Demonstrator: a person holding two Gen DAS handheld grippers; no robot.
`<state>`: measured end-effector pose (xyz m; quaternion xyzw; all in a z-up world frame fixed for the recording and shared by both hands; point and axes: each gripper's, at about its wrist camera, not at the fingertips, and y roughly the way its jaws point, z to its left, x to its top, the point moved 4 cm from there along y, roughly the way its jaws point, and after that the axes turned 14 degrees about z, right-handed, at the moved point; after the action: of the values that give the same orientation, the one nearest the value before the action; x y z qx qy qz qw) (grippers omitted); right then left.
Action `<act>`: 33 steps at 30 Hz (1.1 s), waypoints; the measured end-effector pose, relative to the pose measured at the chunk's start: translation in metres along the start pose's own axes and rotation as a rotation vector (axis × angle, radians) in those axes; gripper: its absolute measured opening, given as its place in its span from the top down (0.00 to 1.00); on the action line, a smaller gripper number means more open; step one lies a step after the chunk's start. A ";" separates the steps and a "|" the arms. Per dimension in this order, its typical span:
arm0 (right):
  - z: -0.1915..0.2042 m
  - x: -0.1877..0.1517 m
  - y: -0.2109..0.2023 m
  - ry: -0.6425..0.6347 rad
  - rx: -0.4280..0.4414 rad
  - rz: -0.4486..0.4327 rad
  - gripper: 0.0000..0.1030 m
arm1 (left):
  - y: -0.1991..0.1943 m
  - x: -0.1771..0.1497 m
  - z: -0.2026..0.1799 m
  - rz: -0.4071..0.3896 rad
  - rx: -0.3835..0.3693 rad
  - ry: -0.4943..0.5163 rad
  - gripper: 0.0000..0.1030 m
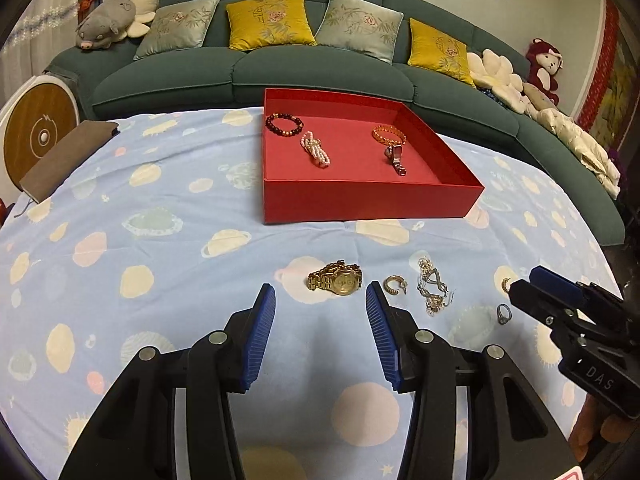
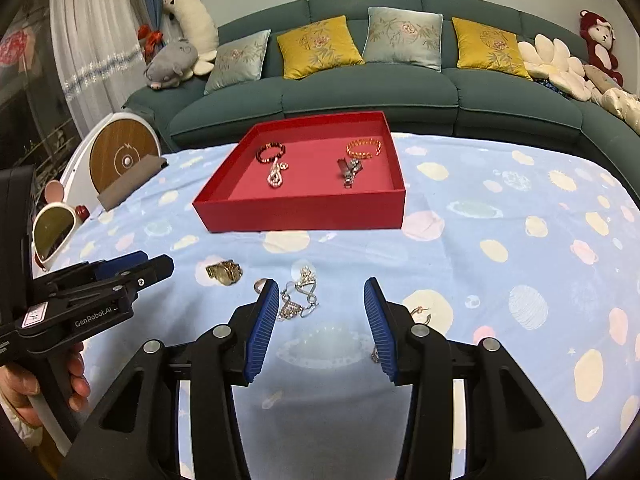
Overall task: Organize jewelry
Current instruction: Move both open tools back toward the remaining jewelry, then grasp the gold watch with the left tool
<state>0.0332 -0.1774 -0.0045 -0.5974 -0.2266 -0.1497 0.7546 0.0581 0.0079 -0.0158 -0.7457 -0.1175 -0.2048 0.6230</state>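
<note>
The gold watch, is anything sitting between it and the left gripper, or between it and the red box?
Nothing visible blocks either. The left gripper is open with the gold watch just ahead of its fingertips, and only bare patterned cloth lies between the watch and the red box.

Planet-print blue tablecloth (image 1: pixel 160 208) – red tray (image 1: pixel 360 200), gold watch (image 1: pixel 336 278), hoop earring (image 1: pixel 394 285), silver chain (image 1: pixel 432 292), ring (image 1: pixel 503 314), notebook (image 1: pixel 64 160)
</note>
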 end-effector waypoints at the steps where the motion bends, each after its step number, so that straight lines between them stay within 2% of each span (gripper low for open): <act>1: 0.001 -0.002 0.004 -0.002 0.000 0.009 0.58 | 0.002 0.000 0.000 0.001 0.001 0.002 0.56; 7: 0.008 -0.012 0.021 -0.012 0.025 0.058 0.59 | 0.018 0.001 0.002 0.028 0.001 0.009 0.53; 14: 0.008 -0.015 0.027 -0.013 0.033 0.076 0.59 | 0.043 0.007 -0.001 0.068 -0.012 -0.005 0.52; 19: 0.002 -0.014 0.027 0.002 0.031 0.079 0.59 | 0.055 0.011 -0.010 0.071 0.013 0.002 0.48; 24: -0.004 -0.016 0.027 0.011 0.025 0.082 0.59 | 0.064 0.016 -0.018 0.052 0.057 0.017 0.48; 25: -0.007 -0.017 0.026 0.014 0.022 0.081 0.59 | 0.065 0.017 -0.020 0.048 0.065 0.023 0.49; 28: -0.015 -0.017 0.024 0.027 0.015 0.079 0.59 | 0.066 0.018 -0.023 0.040 0.085 0.033 0.67; 29: -0.018 -0.018 0.023 0.033 0.014 0.078 0.59 | 0.065 0.018 -0.023 0.039 0.078 0.036 0.70; 33: -0.031 -0.022 0.020 0.052 0.003 0.081 0.59 | 0.061 0.017 -0.024 0.039 0.075 0.035 0.71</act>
<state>0.0297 -0.2031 -0.0384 -0.6007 -0.1826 -0.1339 0.7667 0.0957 -0.0293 -0.0588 -0.7203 -0.0997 -0.2008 0.6564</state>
